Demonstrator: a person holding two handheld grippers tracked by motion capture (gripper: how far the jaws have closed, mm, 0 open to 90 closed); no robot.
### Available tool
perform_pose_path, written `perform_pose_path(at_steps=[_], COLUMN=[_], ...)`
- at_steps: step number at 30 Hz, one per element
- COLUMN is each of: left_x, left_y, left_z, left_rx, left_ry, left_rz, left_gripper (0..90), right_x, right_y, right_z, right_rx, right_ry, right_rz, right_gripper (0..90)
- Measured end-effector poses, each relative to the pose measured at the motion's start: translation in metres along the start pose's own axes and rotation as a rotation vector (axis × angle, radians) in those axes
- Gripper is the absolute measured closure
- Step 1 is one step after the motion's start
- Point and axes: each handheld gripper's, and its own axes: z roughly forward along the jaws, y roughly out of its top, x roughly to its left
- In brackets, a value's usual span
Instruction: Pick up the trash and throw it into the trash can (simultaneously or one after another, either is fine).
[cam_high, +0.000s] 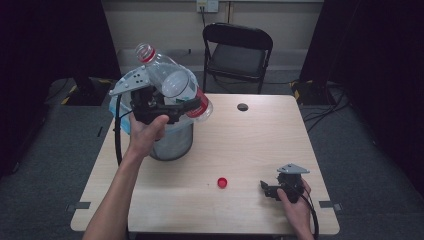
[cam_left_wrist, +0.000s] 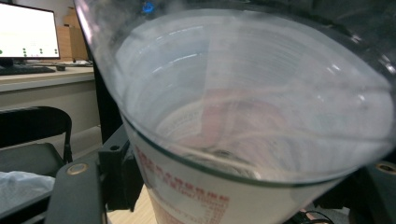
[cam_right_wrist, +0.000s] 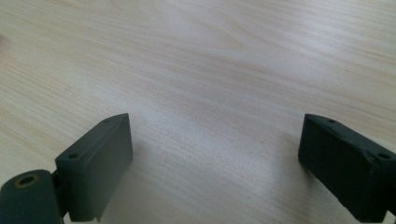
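Clear ribbed plastic bottle (cam_left_wrist: 261, 116) clamped in left gripper (cam_high: 187, 107) jaws.

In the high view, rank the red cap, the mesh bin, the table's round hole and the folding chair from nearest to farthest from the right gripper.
From the right gripper, low on the table's right:
1. Red cap, just to its left on the table.
2. Round hole, at the far edge of the table.
3. Mesh bin, across on the left; close to the hole, a near call.
4. Folding chair, beyond the table.
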Motion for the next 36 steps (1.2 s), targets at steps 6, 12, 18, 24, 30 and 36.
perform_pose_path(at_steps=[6, 12, 18, 24, 30, 36], left_x=[0.011, 0.02, 0.033, 0.044, 0.055, 0.064], left_y=[0.005, 0.013, 0.018, 0.019, 0.018, 0.017], left_z=[-0.004, -0.009, -0.015, -0.021, -0.027, -0.035], left_rx=[-0.018, -0.024, -0.034, -0.042, -0.021, -0.009], left_ry=[0.012, 0.035, 0.079, 0.118, 0.191, 0.257], left_rz=[-0.016, -0.012, -0.005, -0.01, 0.0, 0.003], left_gripper=[27.2, 27.3, 27.5, 27.6, 27.5, 26.8], right_x=[0.0, 0.0, 0.0, 0.0, 0.0, 0.0], right_y=[0.0, 0.0, 0.0, 0.0, 0.0, 0.0], right_z=[0.0, 0.0, 0.0, 0.0, 0.0, 0.0], right_rx=[0.0, 0.0, 0.0, 0.0, 0.0, 0.0], right_ry=[0.0, 0.0, 0.0, 0.0, 0.0, 0.0], right_rz=[0.0, 0.0, 0.0, 0.0, 0.0, 0.0], right_gripper=[9.1, 9.1, 9.1, 9.1, 9.1, 9.1])
